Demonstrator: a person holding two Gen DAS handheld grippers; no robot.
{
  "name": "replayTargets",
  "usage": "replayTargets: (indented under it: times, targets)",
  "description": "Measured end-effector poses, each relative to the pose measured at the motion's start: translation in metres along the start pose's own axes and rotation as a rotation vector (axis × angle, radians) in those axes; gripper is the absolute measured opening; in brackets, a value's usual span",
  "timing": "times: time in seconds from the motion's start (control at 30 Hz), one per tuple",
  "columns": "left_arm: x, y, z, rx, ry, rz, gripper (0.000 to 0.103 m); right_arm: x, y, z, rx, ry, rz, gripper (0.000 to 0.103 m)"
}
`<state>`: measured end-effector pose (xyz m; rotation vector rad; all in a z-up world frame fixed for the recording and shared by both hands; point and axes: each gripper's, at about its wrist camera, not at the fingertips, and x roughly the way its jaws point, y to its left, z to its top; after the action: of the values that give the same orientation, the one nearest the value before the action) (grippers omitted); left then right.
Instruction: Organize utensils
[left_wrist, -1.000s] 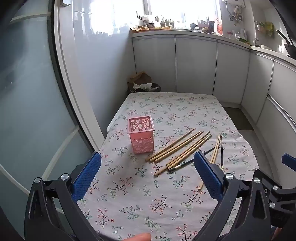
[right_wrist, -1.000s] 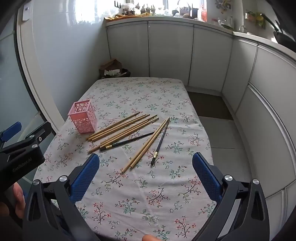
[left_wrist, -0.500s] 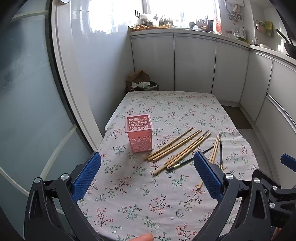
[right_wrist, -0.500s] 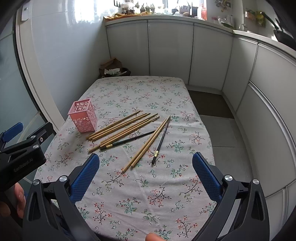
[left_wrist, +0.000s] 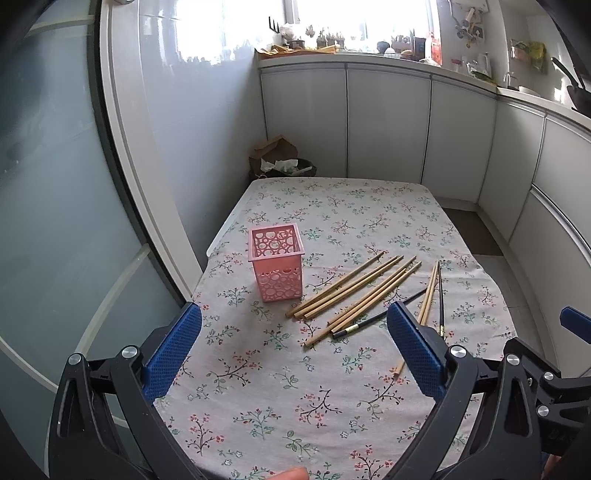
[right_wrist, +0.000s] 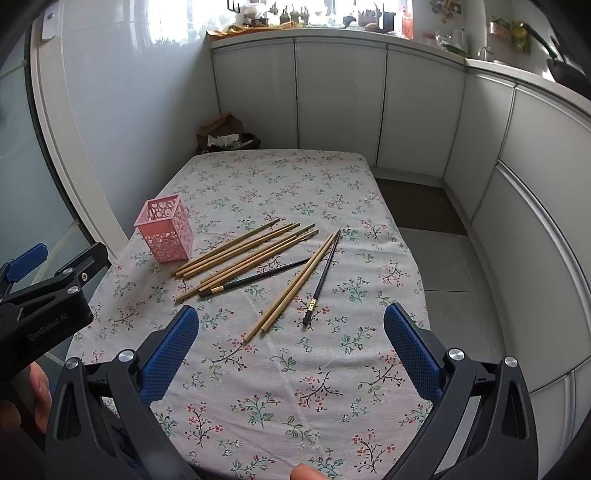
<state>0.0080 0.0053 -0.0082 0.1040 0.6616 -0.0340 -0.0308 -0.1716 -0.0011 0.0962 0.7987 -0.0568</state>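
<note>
Clearly nothing was gripped yet: the left gripper (left_wrist: 293, 345) and right gripper (right_wrist: 291, 341) both hovered spread wide. Chopsticks (right_wrist: 243, 251) lay loose just right of the upright pink holder (right_wrist: 166, 230). Pinching one stick mid-length would probably lift it level.

Floral-clothed table (left_wrist: 332, 387), pink holder (left_wrist: 277, 267), loose chopsticks (left_wrist: 354, 291) alongside

Left gripper (left_wrist: 293, 343) spread wide above floral tablecloth (left_wrist: 332, 398), holding nothing. Pink holder (left_wrist: 277, 267) upright, empty. Wooden chopsticks (left_wrist: 354, 290) lie loose just right of it, black chopsticks (left_wrist: 441, 306) among them.
</note>
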Motion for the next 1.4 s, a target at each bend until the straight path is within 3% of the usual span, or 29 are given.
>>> replayTargets:
  times: [0.77,1.4]
  targets:
    - [0.0089,0.0002,-0.0010,-0.008,0.031,-0.056,0.096,0.0038,-0.0034,0.0011,0.000,0.003,-0.015,0.098]
    - [0.0096,0.0011,-0.0007,-0.015,0.025,-0.060,0.096,0.0062,-0.0025,-0.0003,-0.012,0.003,-0.029,0.098]
